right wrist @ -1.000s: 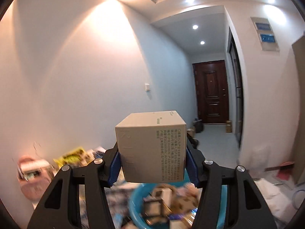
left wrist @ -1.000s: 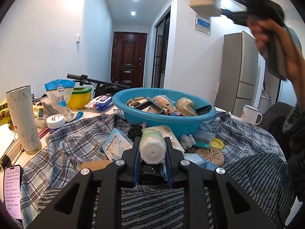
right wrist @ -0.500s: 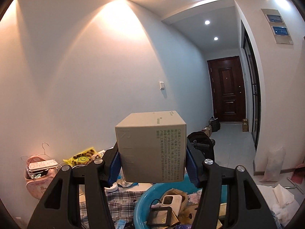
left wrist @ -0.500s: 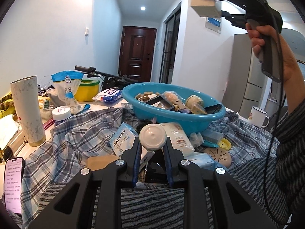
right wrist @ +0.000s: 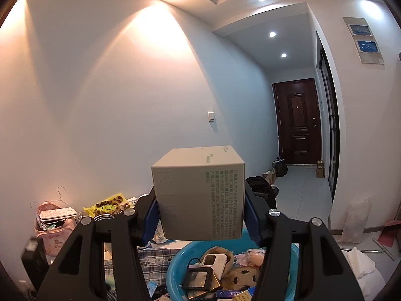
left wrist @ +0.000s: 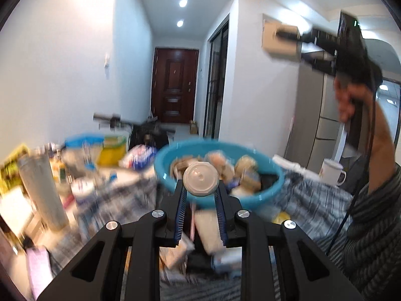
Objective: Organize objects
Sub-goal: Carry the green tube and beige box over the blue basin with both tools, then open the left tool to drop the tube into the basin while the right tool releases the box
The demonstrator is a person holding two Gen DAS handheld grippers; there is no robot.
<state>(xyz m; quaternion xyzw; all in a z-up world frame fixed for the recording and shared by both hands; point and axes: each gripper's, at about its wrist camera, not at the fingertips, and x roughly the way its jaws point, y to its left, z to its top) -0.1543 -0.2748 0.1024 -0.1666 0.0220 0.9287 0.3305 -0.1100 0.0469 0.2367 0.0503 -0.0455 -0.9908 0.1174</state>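
Lifted since a second ago: white jar [left wrist: 200, 179], clamped in left gripper [left wrist: 200, 195], near basin [left wrist: 165, 175]. Right gripper [right wrist: 200, 215] clasping carton [right wrist: 200, 195] overhead. Release low inside rim.

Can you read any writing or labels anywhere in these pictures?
Box in the right claw: green print down one face, too small to read; faint embossed letters on the other, unreadable.
Wall panels: blue screens, illegible.
Left view: all blurred, nothing readable.
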